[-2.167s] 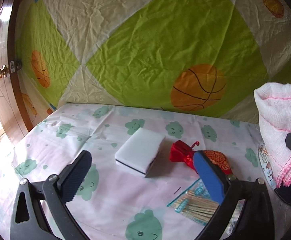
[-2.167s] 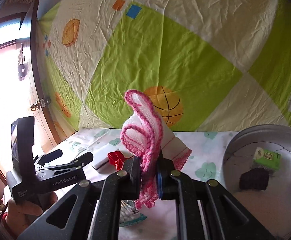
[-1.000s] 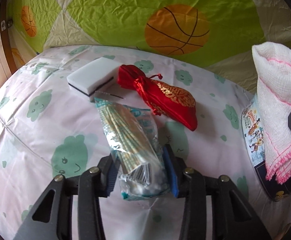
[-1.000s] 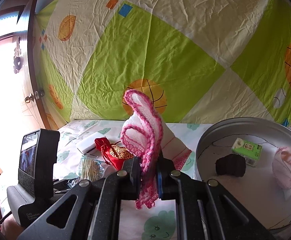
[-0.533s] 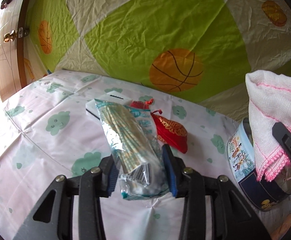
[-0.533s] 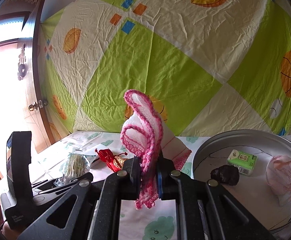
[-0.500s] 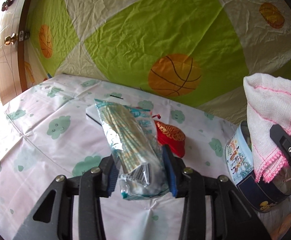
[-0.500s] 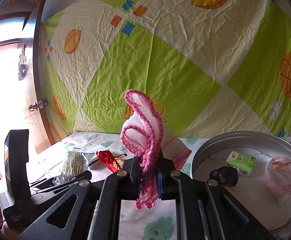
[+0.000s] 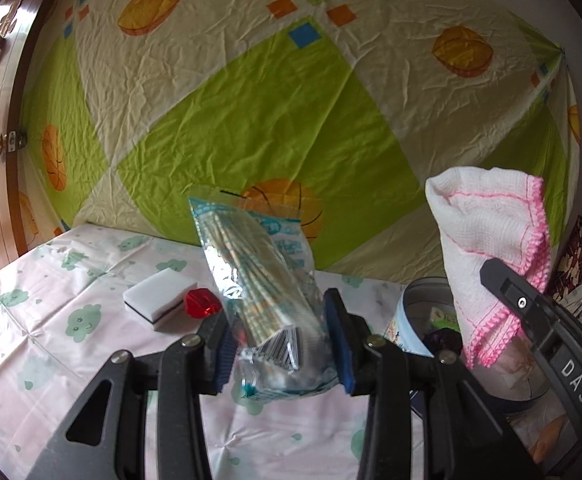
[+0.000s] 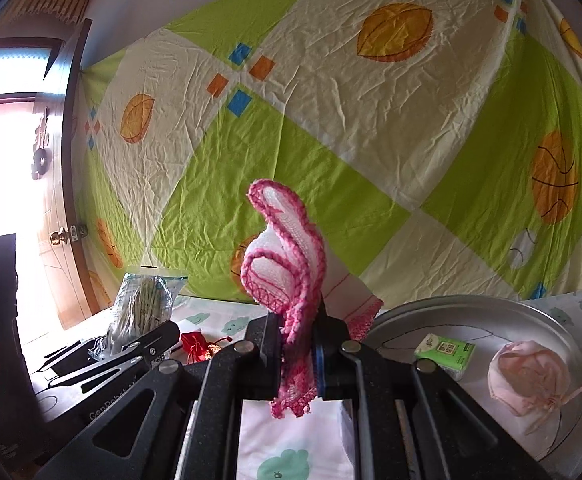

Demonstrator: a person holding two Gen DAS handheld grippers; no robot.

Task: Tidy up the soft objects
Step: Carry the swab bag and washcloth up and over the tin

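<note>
Roughly halfway, I'd say. The round tin (image 10: 491,316) near the counter's right edge already has a green tissue pack (image 10: 445,350), a pink pouch (image 10: 529,376) and something dark in it. Both hands are loaded: the left claw (image 9: 281,346) is clamped on a bag of cotton swabs (image 9: 255,272), lifted off the counter, and the right claw (image 10: 297,354) pinches a pink-edged cloth (image 10: 287,264) right beside the tin. Left to go: the white sponge (image 9: 157,294) and red pouch (image 9: 201,303), touching, toward the counter's back edge.
</note>
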